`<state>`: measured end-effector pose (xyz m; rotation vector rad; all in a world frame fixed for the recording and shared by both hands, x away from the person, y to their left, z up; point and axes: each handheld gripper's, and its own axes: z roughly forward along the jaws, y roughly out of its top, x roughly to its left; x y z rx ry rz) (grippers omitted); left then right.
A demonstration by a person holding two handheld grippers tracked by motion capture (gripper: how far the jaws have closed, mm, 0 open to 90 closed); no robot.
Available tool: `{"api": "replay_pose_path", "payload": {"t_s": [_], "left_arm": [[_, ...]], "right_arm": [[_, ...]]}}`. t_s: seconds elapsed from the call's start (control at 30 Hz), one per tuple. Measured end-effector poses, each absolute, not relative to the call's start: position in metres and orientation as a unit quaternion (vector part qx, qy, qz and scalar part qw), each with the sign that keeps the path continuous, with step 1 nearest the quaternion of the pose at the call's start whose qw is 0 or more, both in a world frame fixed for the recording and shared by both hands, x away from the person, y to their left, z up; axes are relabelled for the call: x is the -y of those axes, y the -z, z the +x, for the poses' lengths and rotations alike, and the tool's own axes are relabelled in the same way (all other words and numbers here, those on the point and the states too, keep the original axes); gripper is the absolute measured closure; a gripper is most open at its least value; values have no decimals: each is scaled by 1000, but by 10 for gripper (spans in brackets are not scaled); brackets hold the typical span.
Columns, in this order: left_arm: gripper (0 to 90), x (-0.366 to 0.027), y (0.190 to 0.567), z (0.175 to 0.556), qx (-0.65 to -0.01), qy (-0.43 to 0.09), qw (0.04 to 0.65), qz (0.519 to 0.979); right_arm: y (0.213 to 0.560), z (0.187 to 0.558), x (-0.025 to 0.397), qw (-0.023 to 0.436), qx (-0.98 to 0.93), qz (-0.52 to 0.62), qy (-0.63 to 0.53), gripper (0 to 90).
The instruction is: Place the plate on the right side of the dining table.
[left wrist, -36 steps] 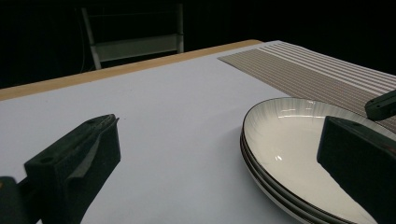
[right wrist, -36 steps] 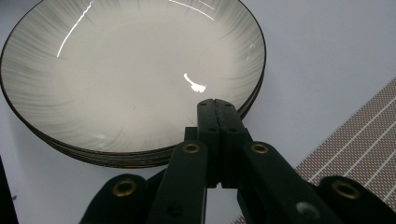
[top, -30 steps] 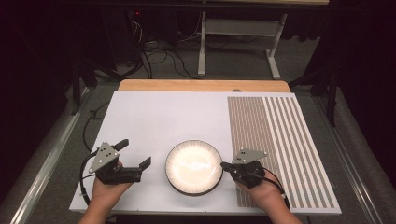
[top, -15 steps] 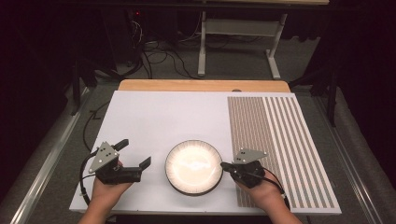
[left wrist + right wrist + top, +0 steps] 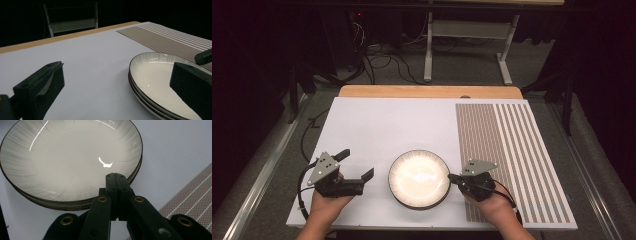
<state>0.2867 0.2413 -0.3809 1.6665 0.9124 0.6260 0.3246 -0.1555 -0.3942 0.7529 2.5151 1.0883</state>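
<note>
A stack of shallow white ceramic plates with thin dark rims (image 5: 419,179) is sitting on the white table top (image 5: 402,125), near the front edge and roughly midway between the two grippers. In the left gripper view, at least three rims are showing one above the other (image 5: 150,102); the top plate is glossy, with fine radial lines around its border (image 5: 65,162).

The left gripper (image 5: 357,167) is hovering just left of the stack, held in the person's left hand (image 5: 324,202), its jaws standing wide apart and holding nothing. In its own view, the right-hand jaw is overlapping the near edge of the stack; whether it is touching cannot be told.

The right gripper (image 5: 453,178) is sitting at the stack's right edge, jaws pressed together with nothing between them, tips reaching over the rim (image 5: 116,176).

A brown-and-white striped placemat (image 5: 517,155) is lying on the table's right side, beneath the right hand (image 5: 492,207).
</note>
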Motion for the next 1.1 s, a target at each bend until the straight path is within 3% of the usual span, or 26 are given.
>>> {"api": "replay_pose_path", "payload": {"t_s": [1.1], "left_arm": [[1, -242, 381, 287, -385, -260, 544, 699]], "right_arm": [[399, 324, 137, 142, -884, 240, -374, 900]]}}
